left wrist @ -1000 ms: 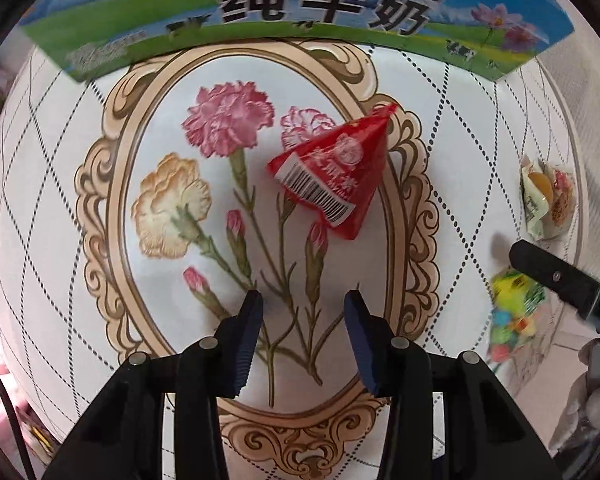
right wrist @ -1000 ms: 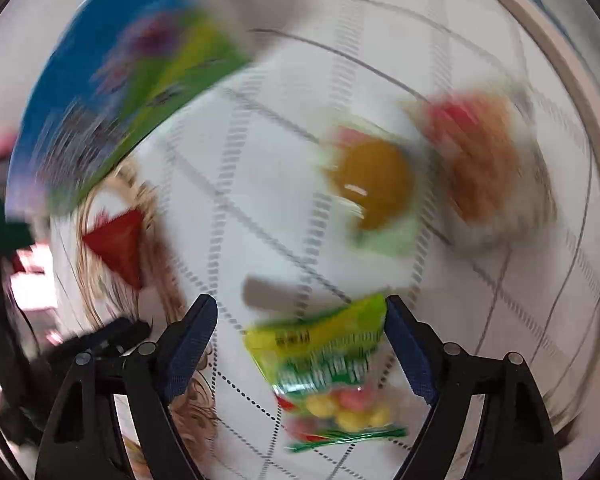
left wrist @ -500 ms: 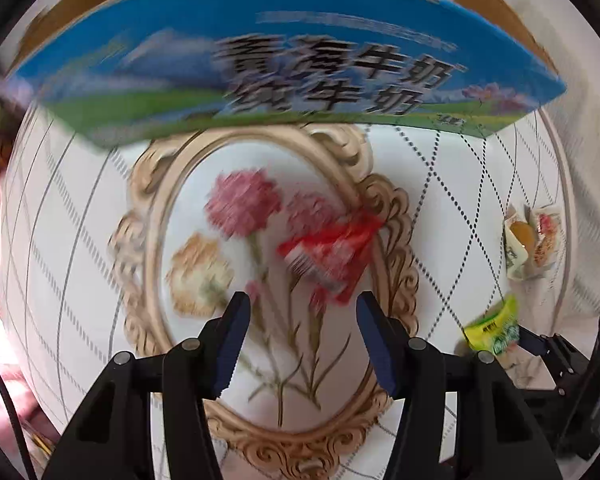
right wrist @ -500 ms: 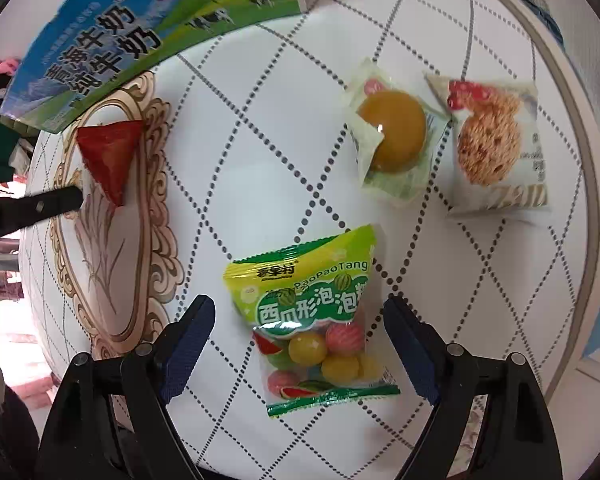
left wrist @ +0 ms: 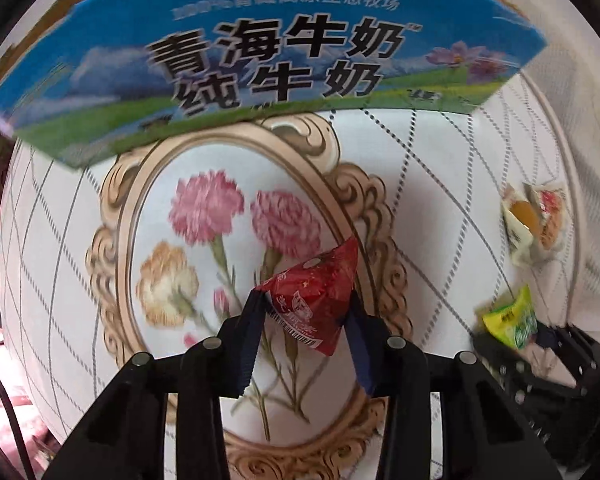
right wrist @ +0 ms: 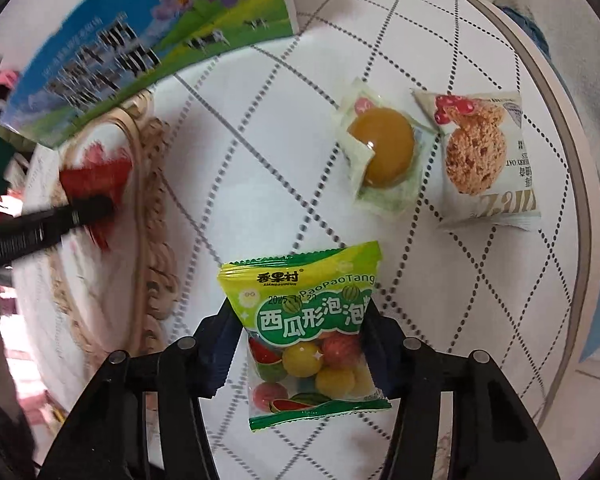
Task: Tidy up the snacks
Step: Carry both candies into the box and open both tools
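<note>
Clamping my left hand-held gripper [left wrist: 304,312] on the red triangular snack [left wrist: 318,300], I'm closing the right hand-held gripper [right wrist: 300,336] round the green candy bag [right wrist: 308,336] to box both.

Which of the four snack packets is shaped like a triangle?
The red packet between the left gripper fingers. The gum bag, jelly packet and cookie packet are roughly rectangular.

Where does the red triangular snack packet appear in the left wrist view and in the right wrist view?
Left wrist view: the red triangular snack packet sits low and centre, between the left gripper pads.
Right wrist view: it is a red blur at the left edge, partly behind a black finger of the left gripper.
Shared landmark: the blue and green milk carton across the top of both views.
</note>
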